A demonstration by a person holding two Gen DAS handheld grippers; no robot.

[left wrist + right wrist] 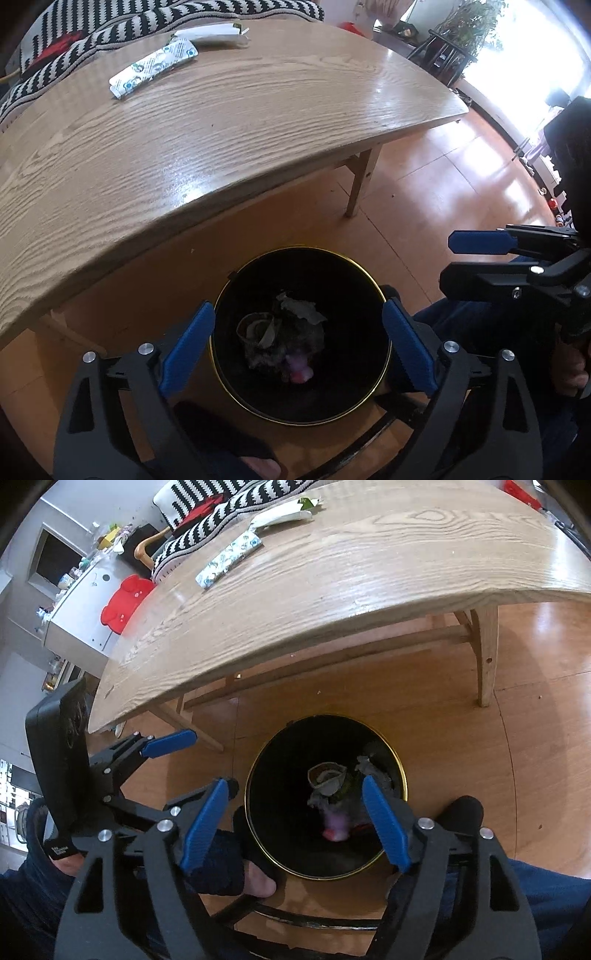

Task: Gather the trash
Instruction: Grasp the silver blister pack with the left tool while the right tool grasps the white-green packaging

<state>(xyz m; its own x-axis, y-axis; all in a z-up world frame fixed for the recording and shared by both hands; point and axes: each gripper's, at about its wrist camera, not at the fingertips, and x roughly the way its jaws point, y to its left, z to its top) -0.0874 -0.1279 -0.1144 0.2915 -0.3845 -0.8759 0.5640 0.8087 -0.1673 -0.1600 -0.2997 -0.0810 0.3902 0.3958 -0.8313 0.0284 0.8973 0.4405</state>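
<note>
A black trash bin with a gold rim [369, 275] [400, 771] stands on the floor below the table's near edge. Crumpled trash [280, 332] [328, 782] lies inside it. My left gripper [299, 343] is open and empty above the bin. My right gripper [295, 819] is open and empty above the bin too; it shows at the right of the left wrist view [480, 258]. On the wooden table [221, 147] [369, 572] lie a white printed wrapper [151, 68] [229, 559] and a white paper piece [218, 35] [284, 515] at the far side.
A black-and-white striped cushion [92, 33] [207, 528] lies beyond the table. A table leg [360, 184] [485, 653] stands near the bin. A red object [125, 603] sits on a white cabinet at left. My feet flank the bin [461, 812].
</note>
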